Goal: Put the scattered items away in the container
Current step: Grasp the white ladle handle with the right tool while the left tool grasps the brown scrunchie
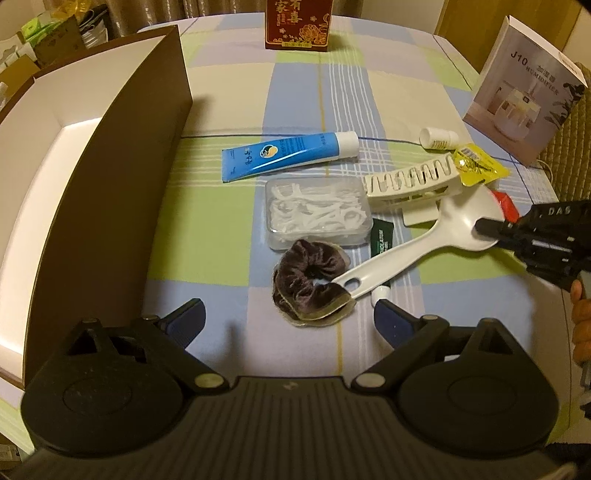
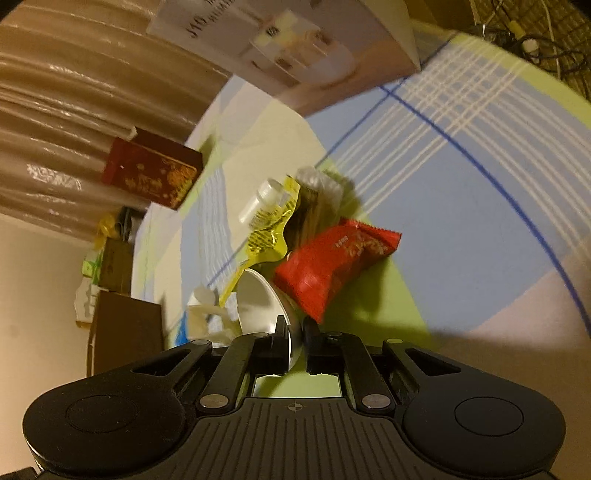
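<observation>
A brown box with a white inside (image 1: 122, 162) stands open at the left of the table. Scattered beside it are a blue toothpaste tube (image 1: 288, 151), a clear box of floss picks (image 1: 317, 212), a dark velvet scrunchie (image 1: 310, 282), a white hair claw (image 1: 413, 181), a yellow sachet (image 1: 478, 166), a small white bottle (image 1: 439, 138) and a red packet (image 2: 332, 266). My right gripper (image 1: 491, 230) is shut on the bowl of a white spoon (image 1: 417, 243), which also shows in the right wrist view (image 2: 258, 302). My left gripper (image 1: 290, 317) is open just short of the scrunchie.
A red gift box (image 1: 297, 24) stands at the table's far edge. A white humidifier box (image 1: 524, 96) stands at the far right. A small green tube (image 1: 382, 240) lies under the spoon handle. Cardboard boxes and bags (image 1: 44, 40) sit beyond the table at the left.
</observation>
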Tool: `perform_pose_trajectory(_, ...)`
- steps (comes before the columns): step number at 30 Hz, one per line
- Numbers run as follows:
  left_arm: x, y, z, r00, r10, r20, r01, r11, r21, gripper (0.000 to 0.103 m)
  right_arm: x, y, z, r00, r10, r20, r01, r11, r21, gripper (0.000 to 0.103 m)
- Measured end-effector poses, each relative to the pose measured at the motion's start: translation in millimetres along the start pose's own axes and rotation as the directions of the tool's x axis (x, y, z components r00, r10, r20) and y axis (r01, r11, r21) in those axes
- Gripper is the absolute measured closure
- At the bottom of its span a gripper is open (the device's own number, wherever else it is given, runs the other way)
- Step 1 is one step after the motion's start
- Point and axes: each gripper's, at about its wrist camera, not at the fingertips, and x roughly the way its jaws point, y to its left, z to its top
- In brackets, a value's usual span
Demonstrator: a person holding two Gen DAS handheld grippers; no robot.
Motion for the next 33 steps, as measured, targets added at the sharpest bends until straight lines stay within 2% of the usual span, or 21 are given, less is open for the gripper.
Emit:
perform_pose_trajectory(6, -5, 2, -2, 1.000, -0.029, 0.002, 0.029, 0.999, 0.022, 0.007, -19, 14, -4, 0.999, 0.006, 0.041, -0.003, 0.998, -0.059, 0.093)
perform_pose_trajectory(16, -4, -3, -1, 0.998, -0.051, 0.032, 0.049, 0.997, 0.060, 0.008, -53, 25, 2, 0.991, 0.041, 0.127, -0.034, 0.998, -0.055, 0.093)
perform_pose_trajectory(18, 1, -5, 0, 0.998, -0.050, 0.033, 0.048, 0.997, 0.068, 0.011, -58, 26, 5, 0.988, 0.036, 0.149, -0.027, 0.998, -0.059, 0.093)
perform_pose_trajectory(21, 7, -6, 2, 0.998, -0.045, 0.035, 0.043, 0.996, 0.075, 0.016, -65, 25, 11, 0.984, 0.027, 0.178, -0.018, 0.999, -0.049, 0.093)
perform_pose_trajectory(28, 21, -2, 6, 0.998, -0.039, 0.039, 0.036, 0.998, 0.054, 0.016, -72, 15, 20, 0.979, 0.011, 0.205, -0.012, 1.000, 0.008, 0.093)
perform_pose_trajectory(31, 29, -2, 7, 0.998, -0.043, 0.036, 0.042, 0.998, 0.039, 0.025, -73, 12, 22, 0.980, 0.010, 0.201, -0.018, 0.999, 0.038, 0.093)
perform_pose_trajectory(33, 36, 0, 8, 0.998, -0.061, 0.024, 0.060, 0.998, 0.019, 0.036, -72, 11, 22, 0.981, 0.011, 0.196, -0.021, 0.999, 0.048, 0.093)
